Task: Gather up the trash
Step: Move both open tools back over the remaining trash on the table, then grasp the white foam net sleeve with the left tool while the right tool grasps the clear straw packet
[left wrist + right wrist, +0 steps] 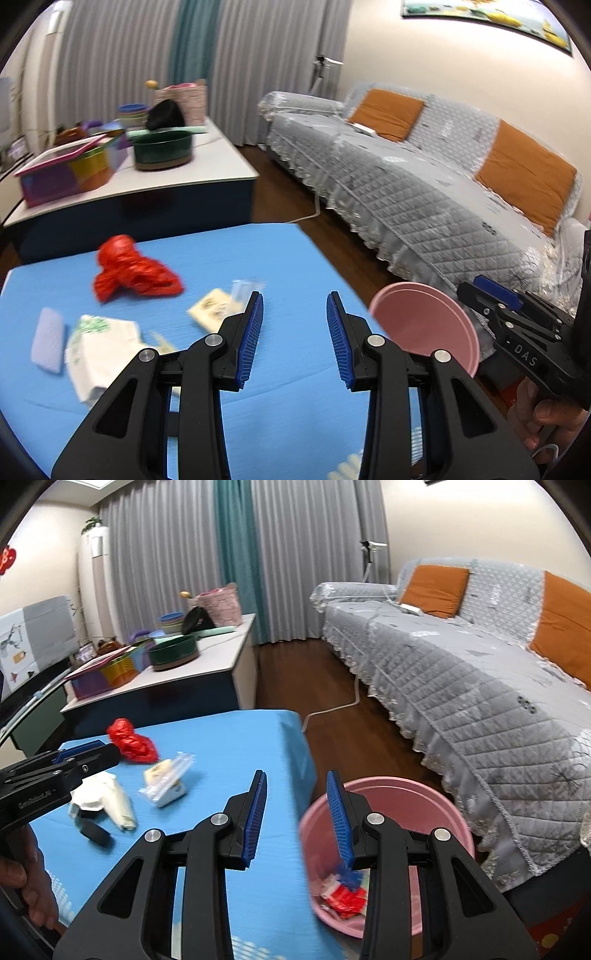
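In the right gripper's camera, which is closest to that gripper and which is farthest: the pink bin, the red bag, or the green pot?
From the right gripper:
1. Pink bin: just below its right finger, beside the blue table.
2. Red bag: on the table, up and to the left.
3. Green pot: on the white counter beyond the table.

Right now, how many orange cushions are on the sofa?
2: one orange fabric cushion leans on the backrest at the grey quilted sofa's far end, the other nearer the camera. More may be out of frame.
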`<state>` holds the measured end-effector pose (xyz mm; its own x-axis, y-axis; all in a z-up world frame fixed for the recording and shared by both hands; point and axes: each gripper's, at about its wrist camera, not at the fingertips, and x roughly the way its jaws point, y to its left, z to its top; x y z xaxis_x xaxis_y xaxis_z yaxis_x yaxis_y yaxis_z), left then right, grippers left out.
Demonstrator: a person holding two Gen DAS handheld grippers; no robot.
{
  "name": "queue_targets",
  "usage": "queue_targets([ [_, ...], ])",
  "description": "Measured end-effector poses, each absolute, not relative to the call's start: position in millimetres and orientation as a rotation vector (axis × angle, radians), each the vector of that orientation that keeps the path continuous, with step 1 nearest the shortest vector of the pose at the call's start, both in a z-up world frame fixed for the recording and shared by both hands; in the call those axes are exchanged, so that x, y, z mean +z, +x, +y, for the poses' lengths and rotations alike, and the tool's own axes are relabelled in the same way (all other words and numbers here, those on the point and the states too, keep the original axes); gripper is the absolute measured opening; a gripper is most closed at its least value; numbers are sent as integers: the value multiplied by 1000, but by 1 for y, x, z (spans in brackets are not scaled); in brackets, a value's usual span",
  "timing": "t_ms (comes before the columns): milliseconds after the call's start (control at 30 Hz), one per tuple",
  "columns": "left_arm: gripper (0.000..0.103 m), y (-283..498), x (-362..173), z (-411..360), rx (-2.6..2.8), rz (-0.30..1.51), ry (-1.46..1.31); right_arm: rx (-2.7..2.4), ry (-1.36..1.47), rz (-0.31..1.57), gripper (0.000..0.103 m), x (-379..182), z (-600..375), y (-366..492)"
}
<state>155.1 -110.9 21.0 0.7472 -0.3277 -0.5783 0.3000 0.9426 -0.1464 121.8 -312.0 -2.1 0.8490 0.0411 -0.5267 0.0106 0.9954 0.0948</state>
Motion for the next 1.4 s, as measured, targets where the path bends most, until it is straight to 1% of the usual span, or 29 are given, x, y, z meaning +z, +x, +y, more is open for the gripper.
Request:
queue_targets([
  [67,36,156,21,-95,-314,641,-59,43,84,555,33,-2,-297,126],
  [600,36,161,10,24,-83,649,-176,230,28,611,33,-24,-193,172],
  [767,36,165,0,54,26,667,-205,249,29,651,34,-39,-177,187],
  [1100,36,181,-21,98,236,701,-259,259,95,739,35,-64,-173,218],
  [1133,40,185,-26,103,256,711,-267,261,104,750,35,-67,-173,221],
  [1167,47,189,-31,108,275,725,-275,262,108,758,35,-69,-173,223],
  [1200,49,192,-35,112,287,734,-278,263,112,766,35,-72,-172,226],
  [1300,52,200,-48,123,326,775,-296,265,113,788,36,-77,-171,231],
  [1333,55,204,-54,127,336,797,-306,266,114,793,36,-78,-171,233],
  [1400,55,210,-61,130,345,826,-318,266,117,802,36,-80,-171,234],
])
